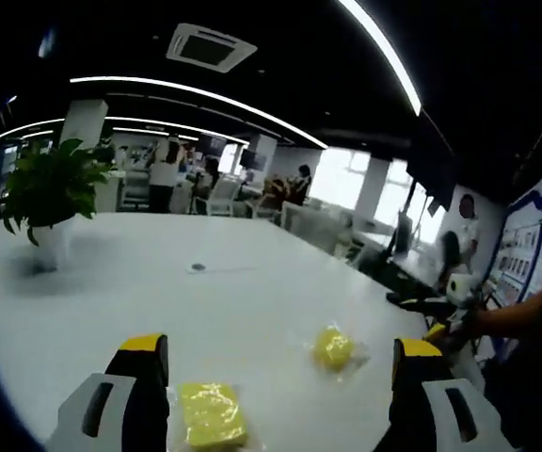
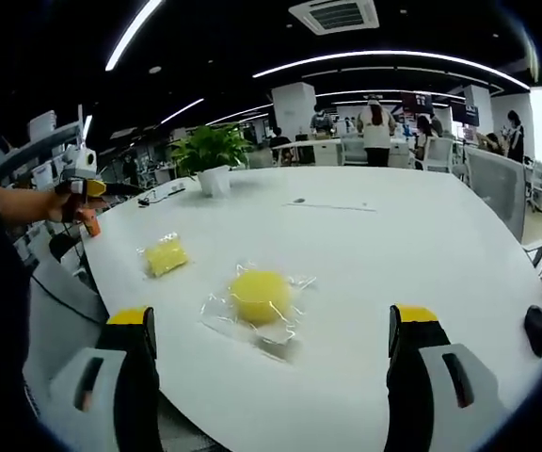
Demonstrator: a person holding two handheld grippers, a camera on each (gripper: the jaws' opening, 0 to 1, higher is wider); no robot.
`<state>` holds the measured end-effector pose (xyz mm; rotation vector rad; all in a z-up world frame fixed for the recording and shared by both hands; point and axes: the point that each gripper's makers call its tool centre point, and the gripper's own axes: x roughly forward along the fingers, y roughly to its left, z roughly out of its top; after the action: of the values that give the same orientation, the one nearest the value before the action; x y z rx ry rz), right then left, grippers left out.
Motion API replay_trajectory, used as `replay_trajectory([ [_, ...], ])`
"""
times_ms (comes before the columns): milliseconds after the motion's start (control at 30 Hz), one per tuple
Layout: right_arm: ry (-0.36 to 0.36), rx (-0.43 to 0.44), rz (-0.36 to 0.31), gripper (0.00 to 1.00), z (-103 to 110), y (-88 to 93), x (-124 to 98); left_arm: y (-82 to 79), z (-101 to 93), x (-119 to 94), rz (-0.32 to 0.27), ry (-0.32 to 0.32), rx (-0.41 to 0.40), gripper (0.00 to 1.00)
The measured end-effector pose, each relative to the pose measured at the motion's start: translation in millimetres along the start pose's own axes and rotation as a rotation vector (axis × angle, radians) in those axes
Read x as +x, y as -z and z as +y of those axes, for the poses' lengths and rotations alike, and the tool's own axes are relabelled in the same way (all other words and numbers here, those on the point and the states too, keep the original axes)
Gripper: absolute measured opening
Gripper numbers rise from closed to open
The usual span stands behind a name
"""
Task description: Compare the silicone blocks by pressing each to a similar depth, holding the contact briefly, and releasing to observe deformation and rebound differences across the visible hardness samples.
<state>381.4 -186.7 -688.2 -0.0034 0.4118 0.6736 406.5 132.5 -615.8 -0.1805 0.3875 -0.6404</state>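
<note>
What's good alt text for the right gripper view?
The right gripper hovers with its jaws wide open above a round yellow silicone block in clear wrap on a white table. A squarer yellow block lies farther left, with the left gripper in a hand at the table's edge. A potted plant stands behind.

Bright office, white table [image 2: 422,254]

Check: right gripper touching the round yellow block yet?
Apart. The right gripper view shows the open right gripper short of the round yellow block, with bare table between.
</note>
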Motion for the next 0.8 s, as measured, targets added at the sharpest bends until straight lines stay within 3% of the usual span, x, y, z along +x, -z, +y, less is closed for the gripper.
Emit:
replay_trajectory([
  [567,0.008,0.009,-0.012,0.96,-3,-3.1,-3,12.0,-20.9,85,0.06,0.066,-0.113,1.0],
  [800,0.015,0.029,-0.016,0.96,-8,-1.3,-1,26.4,-24.9,126,0.095,0.088,-0.175,1.0],
])
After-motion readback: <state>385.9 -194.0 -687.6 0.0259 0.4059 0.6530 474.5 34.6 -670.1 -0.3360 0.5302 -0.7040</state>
